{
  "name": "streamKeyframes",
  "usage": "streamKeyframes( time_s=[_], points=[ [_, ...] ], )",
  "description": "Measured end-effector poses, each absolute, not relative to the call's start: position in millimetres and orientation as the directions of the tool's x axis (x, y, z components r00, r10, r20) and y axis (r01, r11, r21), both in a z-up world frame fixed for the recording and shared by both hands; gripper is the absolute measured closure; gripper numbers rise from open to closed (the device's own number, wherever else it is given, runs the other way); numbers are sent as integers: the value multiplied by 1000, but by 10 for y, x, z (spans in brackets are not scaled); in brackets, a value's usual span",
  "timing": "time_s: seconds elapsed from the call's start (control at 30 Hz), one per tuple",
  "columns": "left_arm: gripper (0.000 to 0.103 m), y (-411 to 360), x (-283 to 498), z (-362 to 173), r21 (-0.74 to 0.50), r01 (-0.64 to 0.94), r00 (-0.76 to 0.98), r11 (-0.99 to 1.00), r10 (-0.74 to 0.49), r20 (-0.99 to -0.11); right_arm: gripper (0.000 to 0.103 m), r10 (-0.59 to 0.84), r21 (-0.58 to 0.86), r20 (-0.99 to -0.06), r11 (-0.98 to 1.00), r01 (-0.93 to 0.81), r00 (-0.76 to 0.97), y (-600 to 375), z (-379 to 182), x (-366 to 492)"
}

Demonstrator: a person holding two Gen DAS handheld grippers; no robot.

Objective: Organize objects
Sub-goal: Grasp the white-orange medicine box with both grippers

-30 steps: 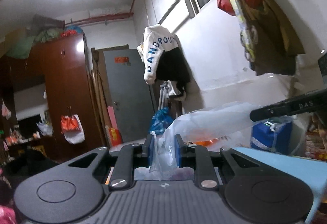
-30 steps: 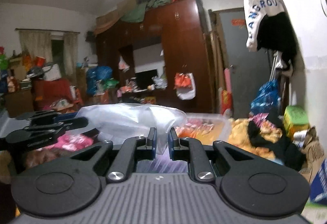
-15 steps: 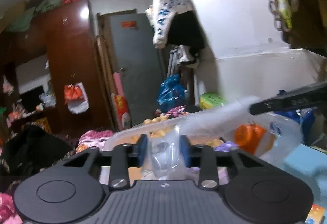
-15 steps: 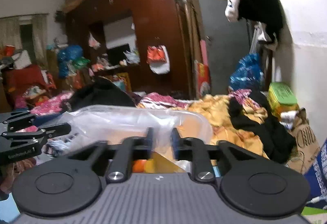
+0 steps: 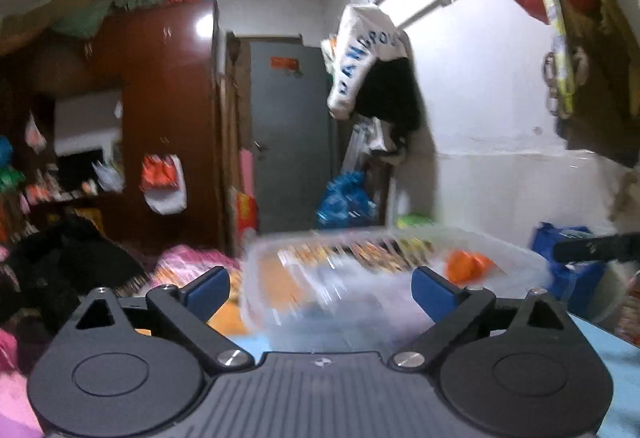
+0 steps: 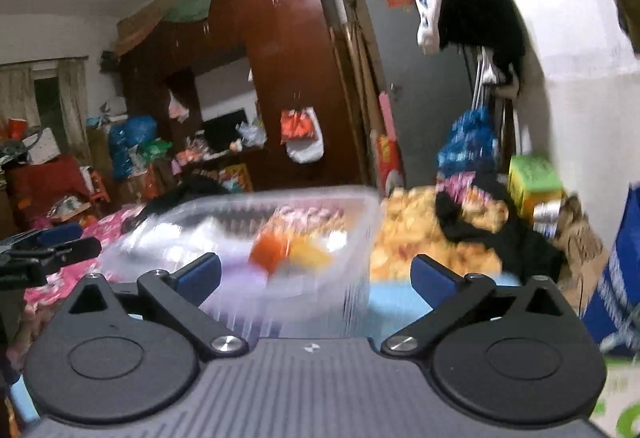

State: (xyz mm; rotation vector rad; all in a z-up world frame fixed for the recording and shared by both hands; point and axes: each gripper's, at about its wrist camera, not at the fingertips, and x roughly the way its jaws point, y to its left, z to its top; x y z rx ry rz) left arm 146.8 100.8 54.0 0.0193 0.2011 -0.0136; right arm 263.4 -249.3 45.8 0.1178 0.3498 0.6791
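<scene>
**Both grippers spread wide at a clear bin of sorted items**

The left gripper (image 5: 320,288) has its blue-padded fingers (image 5: 206,288) set far apart, holding nothing; the near wall of the clear plastic bin (image 5: 360,302) lies in the span between them. Whether either pad touches the plastic cannot be told, since the bin is smeared by motion blur. The right gripper (image 6: 316,276) is likewise spread, empty, with the bin (image 6: 240,222) filling the left and middle of its gap. Each gripper appears at the edge of the other's view, the right one as a dark bar (image 5: 596,248) at far right.

The bin stands on a light blue surface (image 5: 608,342), its mouth open upward. Inside lie an orange object (image 6: 272,250), a yellow one (image 6: 310,256) just beside it, and printed packets (image 5: 360,250) toward the far wall. Judged from this arrangement, the bin serves as the collecting container, and the wide stance of both tools suits either a two-sided hold on its walls or a release just made.

Beyond the bin are heaped clothes (image 6: 440,234), a dark wardrobe (image 6: 288,78), a grey door (image 5: 292,134) and a jacket (image 5: 360,58) hung high on the right wall.
</scene>
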Motion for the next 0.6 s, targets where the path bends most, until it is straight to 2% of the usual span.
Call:
streamKeyframes(
  time_s=[0.07,0.17,0.27,0.37,0.6],
  points=[
    [4,986,1314,381,-36,34,973,999,-41,-226,0,650,254,-317,760,-599,691,-2528,275,2561],
    [4,874,1203,114,-89,73,941,993,-98,-323,0,646,276,-375,762,-586,665,-2541,10,2506],
    [5,684,1155,-127,-90,131,907,987,-156,-392,0,667,307,-402,743,-595,627,-2555,-170,2454],
    [7,512,1109,-281,-59,183,888,981,-191,-417,0,695,318,-396,717,-621,600,-2568,-218,2351],
    [8,265,1042,-406,4,270,888,963,-247,-388,3,743,292,-405,657,-695,533,-2515,-321,2192]
  ],
)
